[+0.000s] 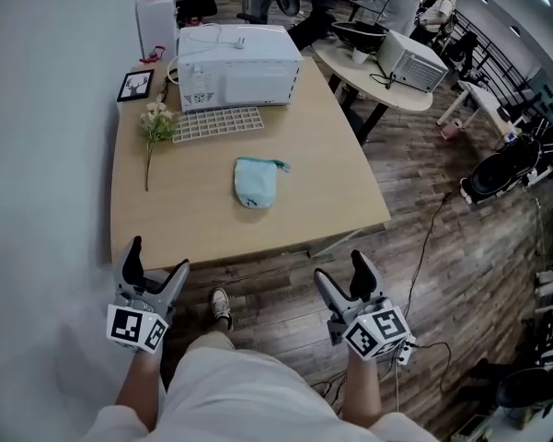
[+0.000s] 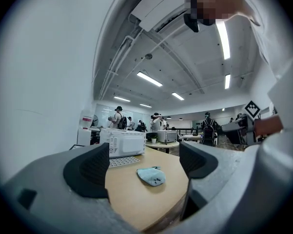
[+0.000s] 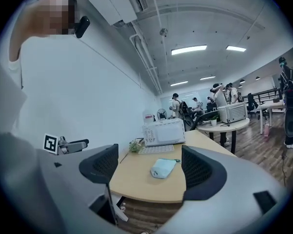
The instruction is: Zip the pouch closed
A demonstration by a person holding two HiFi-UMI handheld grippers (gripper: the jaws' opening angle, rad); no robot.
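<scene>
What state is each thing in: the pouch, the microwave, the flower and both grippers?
pouch: lying on the table, not held; whether its zip is closed cannot be told
microwave: door shut
flower: lying flat on the table
left gripper: open, empty, short of the table
right gripper: open, empty, short of the table

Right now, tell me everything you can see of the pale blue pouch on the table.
The pouch is pale blue-green, soft and fabric-like, with rounded corners and a puffed body. It lies flat near the middle of the wooden table, apart from the white grid tray behind it. A teal tab sticks out at its far right corner, and dark marks show near its near end. Only the table touches it. Whether its zip is open cannot be made out.
</scene>
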